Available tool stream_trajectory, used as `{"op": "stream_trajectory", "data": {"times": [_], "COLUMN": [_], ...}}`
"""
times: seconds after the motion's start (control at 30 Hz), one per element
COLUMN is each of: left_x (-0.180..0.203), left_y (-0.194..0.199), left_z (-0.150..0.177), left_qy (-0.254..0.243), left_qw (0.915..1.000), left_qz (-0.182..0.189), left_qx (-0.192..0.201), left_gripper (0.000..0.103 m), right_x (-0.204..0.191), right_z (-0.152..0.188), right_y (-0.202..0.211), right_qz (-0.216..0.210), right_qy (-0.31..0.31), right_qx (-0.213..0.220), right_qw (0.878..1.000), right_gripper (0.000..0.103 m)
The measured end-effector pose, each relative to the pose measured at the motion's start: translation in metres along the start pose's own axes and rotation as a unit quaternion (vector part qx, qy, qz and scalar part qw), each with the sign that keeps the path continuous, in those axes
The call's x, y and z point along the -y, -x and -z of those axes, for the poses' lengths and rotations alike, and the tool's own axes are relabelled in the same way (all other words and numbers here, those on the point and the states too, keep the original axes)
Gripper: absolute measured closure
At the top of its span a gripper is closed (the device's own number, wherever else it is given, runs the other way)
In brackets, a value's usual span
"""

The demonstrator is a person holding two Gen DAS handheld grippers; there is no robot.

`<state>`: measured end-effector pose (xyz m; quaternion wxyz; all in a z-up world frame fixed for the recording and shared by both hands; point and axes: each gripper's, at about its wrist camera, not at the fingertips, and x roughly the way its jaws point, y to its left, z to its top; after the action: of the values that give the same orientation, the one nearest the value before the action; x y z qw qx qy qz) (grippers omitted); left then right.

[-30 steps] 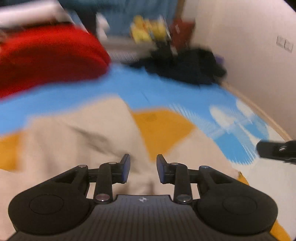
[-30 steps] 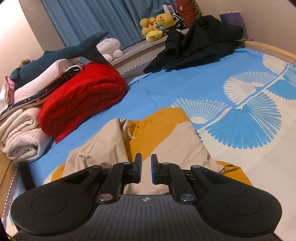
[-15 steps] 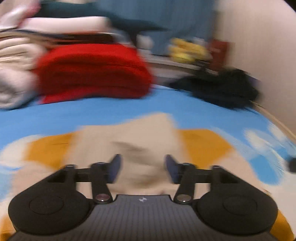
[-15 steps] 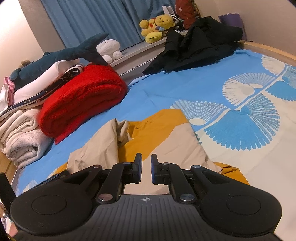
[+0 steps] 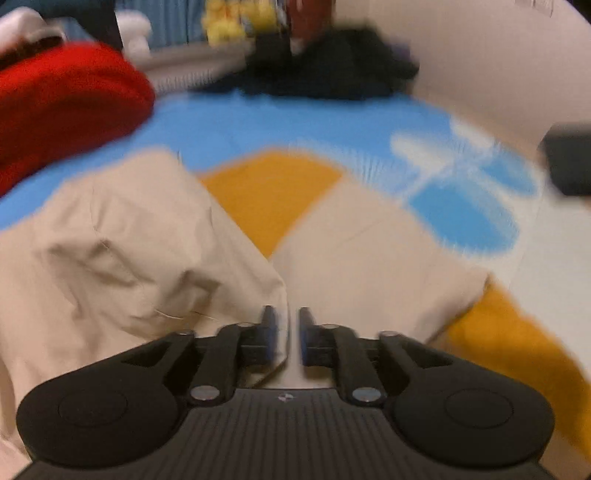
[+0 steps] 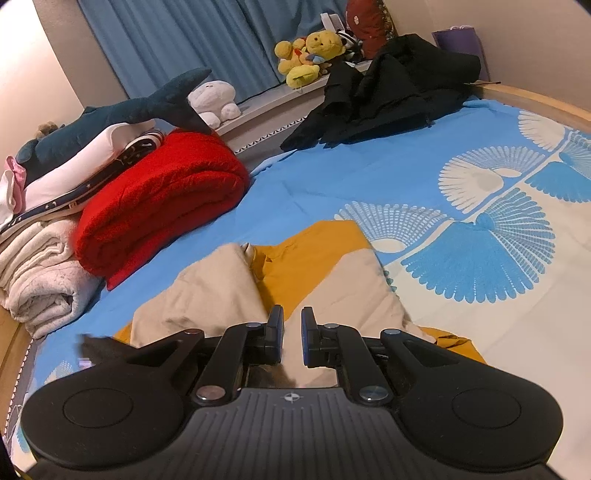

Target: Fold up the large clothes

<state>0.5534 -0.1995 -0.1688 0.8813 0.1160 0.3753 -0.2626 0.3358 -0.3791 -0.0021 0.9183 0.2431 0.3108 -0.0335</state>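
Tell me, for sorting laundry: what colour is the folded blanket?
Red blanket; right wrist view shows it best.

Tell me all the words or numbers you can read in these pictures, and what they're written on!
No words or numbers can be read.
Black gripper body in the right wrist view: only a small round cross emblem, no letters.
Black gripper body in the left wrist view: the same small emblem, blurred.
Navy band with pale marks in the folded pile: the marks look like little shapes, too small to read.
Dark red cushion on the sill: a pale dot, unreadable.
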Motion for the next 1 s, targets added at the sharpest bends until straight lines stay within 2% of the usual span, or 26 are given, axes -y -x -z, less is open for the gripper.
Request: {"op": "stream_trajectory", "data": {"times": [0.03,0.07,0.1,0.17,0.23,0.3,0.33,0.37,0.4,0.43,0.53,0.6,0.63,0.67,0.7,0.73,0.77,0.83,0.93,1.0], "left_x": [-0.004,-0.01,-0.018,-0.035,-0.05,-0.069,-0.078,-0.086,-0.092,-0.093,-0.08,-0.077,-0.078,-0.078,-0.076,-0.081,-0.084,-0.078,-0.048,-0.027], "left_y": [0.011,0.029,0.048,0.085,0.096,0.077,0.057,0.039,0.009,-0.01,0.03,0.08,0.093,0.097,0.087,0.072,0.067,0.099,0.186,0.239], "left_z": [0.0,-0.003,-0.006,-0.01,-0.019,-0.021,-0.022,-0.02,-0.012,0.0,0.006,0.029,0.039,0.049,0.063,0.076,0.085,0.077,0.075,0.077], "left_qy": [0.009,0.028,0.046,0.079,0.106,0.119,0.121,0.12,0.114,0.111,0.094,0.113,0.12,0.126,0.131,0.134,0.139,0.141,0.127,0.106], "left_qw": [0.9999,0.9989,0.9965,0.987,0.9776,0.9745,0.9778,0.9837,0.9901,0.9906,0.9923,0.9858,0.9816,0.9787,0.9793,0.9827,0.9832,0.982,0.9796,0.9787], "left_qz": [-0.008,-0.009,-0.012,-0.044,-0.079,-0.108,-0.113,-0.102,-0.08,-0.069,-0.078,-0.088,-0.11,-0.13,-0.139,-0.128,-0.117,-0.126,-0.124,-0.135], "left_qx": [0.009,0.035,0.069,0.133,0.163,0.157,0.128,0.087,0.016,-0.039,0.019,0.088,0.1,0.097,0.068,0.015,-0.016,0.008,0.095,0.112], "left_gripper": [0.082,0.072,0.066,0.064,0.065,0.065,0.066,0.066,0.066,0.065,0.065,0.063,0.063,0.063,0.063,0.064,0.065,0.066,0.059,0.058], "right_x": [0.0,0.0,0.0,0.001,0.002,0.002,0.001,0.001,0.001,0.0,0.003,0.006,0.007,0.007,0.006,0.007,0.006,0.007,0.01,0.009], "right_z": [0.0,0.0,-0.001,-0.002,-0.002,-0.001,0.0,0.001,0.001,0.001,-0.002,-0.004,-0.004,-0.005,-0.004,-0.004,-0.004,-0.006,-0.015,-0.022], "right_y": [0.0,0.0,0.0,0.001,0.001,0.001,0.001,0.001,0.001,0.001,-0.001,-0.001,-0.001,0.0,0.0,0.001,0.002,0.006,0.023,0.041], "right_qz": [0.0,0.001,0.0,0.002,0.003,0.003,0.003,0.002,0.002,0.002,0.005,0.007,0.007,0.007,0.006,0.005,0.005,0.008,0.012,0.012], "right_qy": [0.0,0.001,0.001,0.001,0.0,0.003,0.005,0.006,0.007,0.008,0.006,0.004,0.004,0.005,0.009,0.014,0.019,0.023,0.016,0.023], "right_qx": [-0.002,-0.003,-0.002,0.0,0.0,-0.002,-0.003,-0.003,-0.003,-0.003,-0.001,-0.001,0.0,0.001,0.001,0.001,0.001,0.006,0.024,0.045], "right_qw": [1.0,1.0,1.0,1.0,1.0,1.0,1.0,1.0,1.0,1.0,1.0,1.0,1.0,1.0,1.0,1.0,1.0,1.0,1.0,0.999], "right_gripper": [0.093,0.093,0.093,0.093,0.093,0.093,0.093,0.093,0.093,0.093,0.093,0.093,0.093,0.093,0.093,0.093,0.093,0.093,0.093,0.093]}}
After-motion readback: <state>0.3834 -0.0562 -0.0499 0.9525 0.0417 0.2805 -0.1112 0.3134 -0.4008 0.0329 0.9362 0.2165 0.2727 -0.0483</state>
